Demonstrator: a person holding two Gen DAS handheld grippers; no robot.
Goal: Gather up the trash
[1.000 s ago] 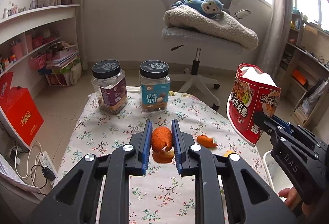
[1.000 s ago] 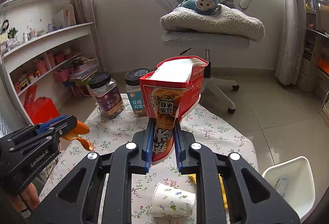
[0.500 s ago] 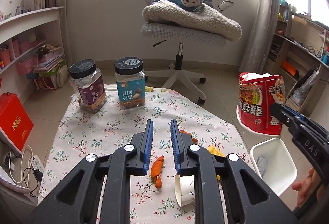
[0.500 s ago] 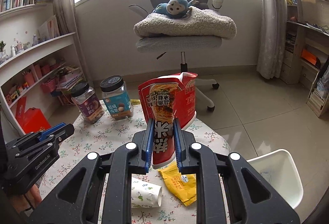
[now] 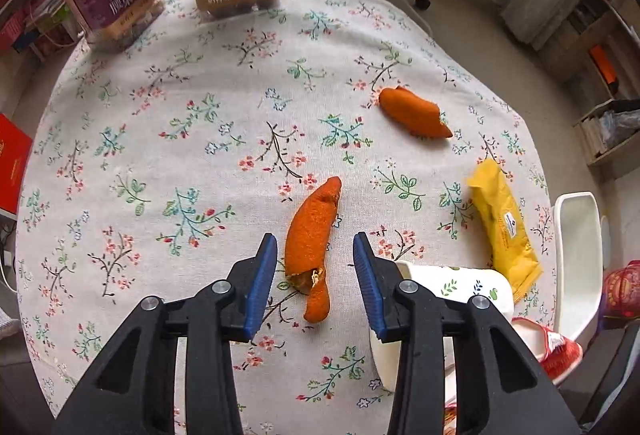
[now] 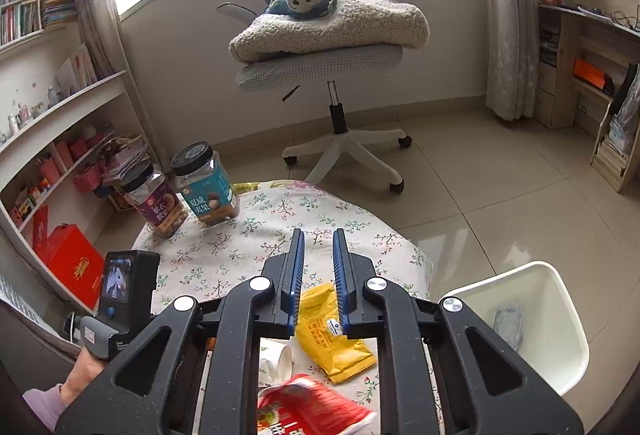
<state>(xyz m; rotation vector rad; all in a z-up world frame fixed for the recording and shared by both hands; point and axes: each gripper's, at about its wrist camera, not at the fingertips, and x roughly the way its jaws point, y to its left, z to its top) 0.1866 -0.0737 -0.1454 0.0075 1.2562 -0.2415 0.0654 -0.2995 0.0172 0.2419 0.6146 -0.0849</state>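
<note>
Since a second ago, the left hand-held gripper (image 5: 315, 267) has dropped low over the bench (image 5: 168, 139) and let go of its orange peel (image 5: 314, 235), which now lies on the floral cloth at lower centre, between jaws that are opening and not touching it. A second peel (image 5: 414, 113) sits toward the upper right, a yellow wrapper (image 5: 502, 227) at the right edge, and a paper cup (image 5: 452, 287) on its side under the right finger. Seen from the right wrist, the right hand-held gripper (image 6: 318, 281) has its jaws drawn together on nothing; the red noodle bag (image 6: 316, 411) it carried earlier appears blurred at the bottom of the frame, below the fingers. A white bin (image 6: 560, 319) stands at lower right.
</note>
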